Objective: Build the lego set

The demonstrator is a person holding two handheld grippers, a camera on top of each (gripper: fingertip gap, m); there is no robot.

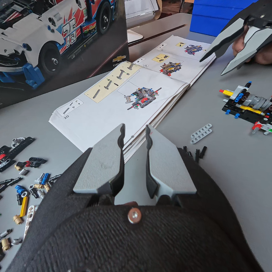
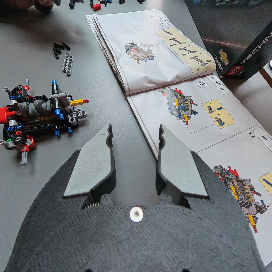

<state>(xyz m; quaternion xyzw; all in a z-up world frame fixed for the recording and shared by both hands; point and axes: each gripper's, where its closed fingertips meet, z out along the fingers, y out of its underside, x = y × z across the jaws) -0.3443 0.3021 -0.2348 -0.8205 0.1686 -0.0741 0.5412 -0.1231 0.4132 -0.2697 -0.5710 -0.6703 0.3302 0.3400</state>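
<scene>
A part-built lego frame (image 2: pixel 39 114) of black, grey, blue, red and yellow pieces lies on the grey table; it also shows in the left wrist view (image 1: pixel 248 104). Two light grey beams (image 1: pixel 201 133) lie side by side next to several black pins (image 1: pixel 198 151); the beams (image 2: pixel 68 64) and pins (image 2: pixel 59 48) also show in the right wrist view. My left gripper (image 1: pixel 135 128) is open and empty over the near edge of the open instruction booklet (image 1: pixel 128 94). My right gripper (image 2: pixel 135 128) is open and empty above the table beside the booklet (image 2: pixel 161 70); it also shows in the left wrist view (image 1: pixel 212 67).
The set's box (image 1: pixel 58 48) stands behind the booklet; it also shows in the right wrist view (image 2: pixel 238 48). Several loose pieces (image 1: pixel 25 184) lie at the left. A blue bin (image 1: pixel 212 16) is at the back right. A hand (image 1: pixel 257 51) holds the right gripper. The gap from one gripper's tips to the other's is roughly 25 cm.
</scene>
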